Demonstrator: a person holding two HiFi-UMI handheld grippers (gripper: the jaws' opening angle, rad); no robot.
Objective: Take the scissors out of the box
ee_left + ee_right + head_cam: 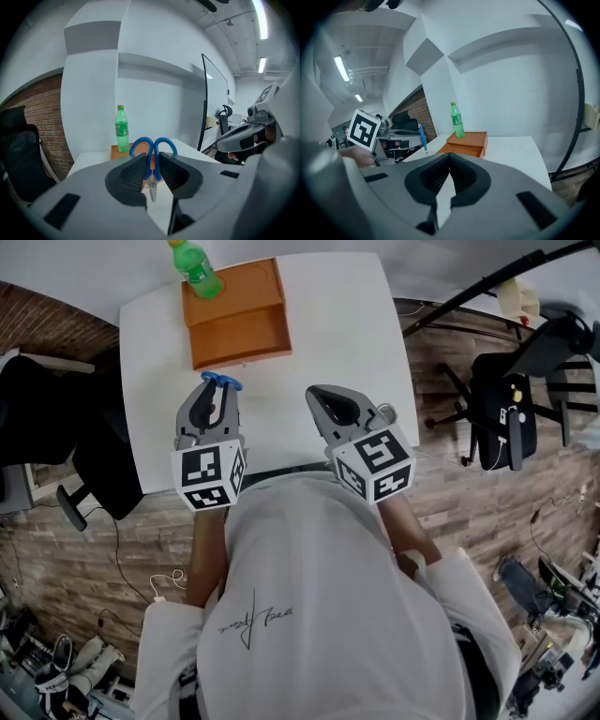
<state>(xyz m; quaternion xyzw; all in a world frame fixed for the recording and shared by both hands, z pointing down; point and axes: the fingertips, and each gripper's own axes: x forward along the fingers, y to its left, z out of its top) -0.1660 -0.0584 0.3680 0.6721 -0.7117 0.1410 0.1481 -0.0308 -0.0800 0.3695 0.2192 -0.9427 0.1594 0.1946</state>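
The blue-handled scissors (223, 382) are being held outside the wooden box (239, 315), clamped between the jaws of the left gripper (216, 396) above the white table (337, 343), just on the near side of the box's near edge. In the left gripper view the jaws of the left gripper (153, 156) are being pressed against the scissors (166, 139) on both sides. The two handle loops are standing up beyond the jaw tips, and the blades are pointing back toward the gripper body. The left forearm is being stretched forward from the person's body over the table's near edge, toward its left side, with the gripper tilted slightly downward and aimed at the box. The right gripper (315, 394) is being held level with it over the near edge, toward the right side and well apart from the box, also tilted slightly downward. In the right gripper view the jaws of the right gripper (450, 165) are being kept together at the tips, with nothing between them. The box is sitting at the far edge toward the left corner, and a green bottle (195, 266) is standing upright on its top at the far left corner.
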